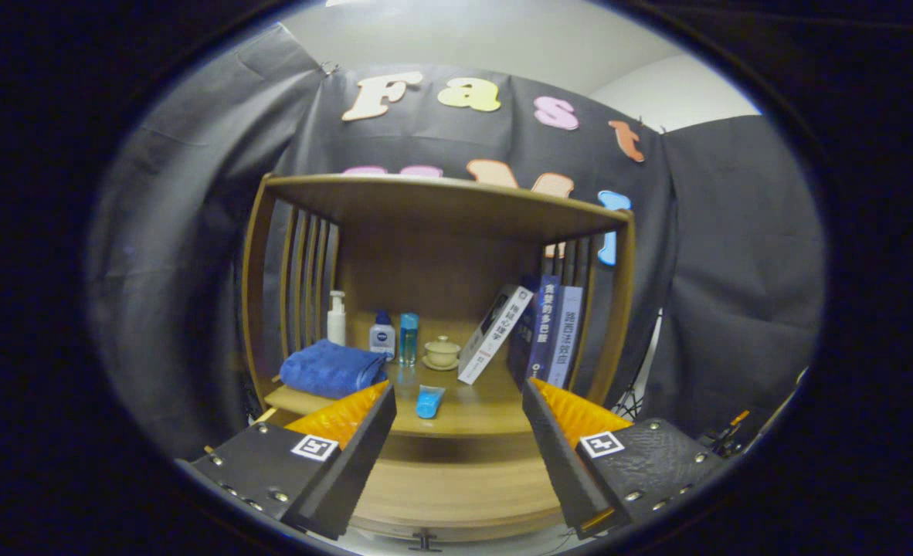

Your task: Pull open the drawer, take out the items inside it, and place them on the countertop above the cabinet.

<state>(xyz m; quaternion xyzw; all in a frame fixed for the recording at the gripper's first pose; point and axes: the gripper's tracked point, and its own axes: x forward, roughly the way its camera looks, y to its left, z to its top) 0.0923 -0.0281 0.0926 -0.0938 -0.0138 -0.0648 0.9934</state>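
We see the hand-held gripper (pixel 456 401) held wide apart in front of a wooden cabinet (pixel 441 224), its two fingers clasping nothing. Between the fingers, below the countertop, lies the drawer (pixel 456 490), its front flush with the cabinet and a small dark handle (pixel 424 540) at its lower edge; it looks closed, so whatever sits inside is hidden from us. The countertop (pixel 472 409) above it, the desk surface of the cabinet, carries several things. A folded blue towel (pixel 331 369) lies at its left, just beyond the left finger. A small light-blue object (pixel 429 401) rests near the front edge, between the fingers and just ahead of them. Further back stand a white pump bottle (pixel 336 317), a white bottle with a blue cap (pixel 381 335) and a blue translucent bottle (pixel 408 337), side by side. Next to them sits a pale lidded cup (pixel 442 352) on a saucer. To the right, some books (pixel 537 328) stand, one tilted leftward against the others.
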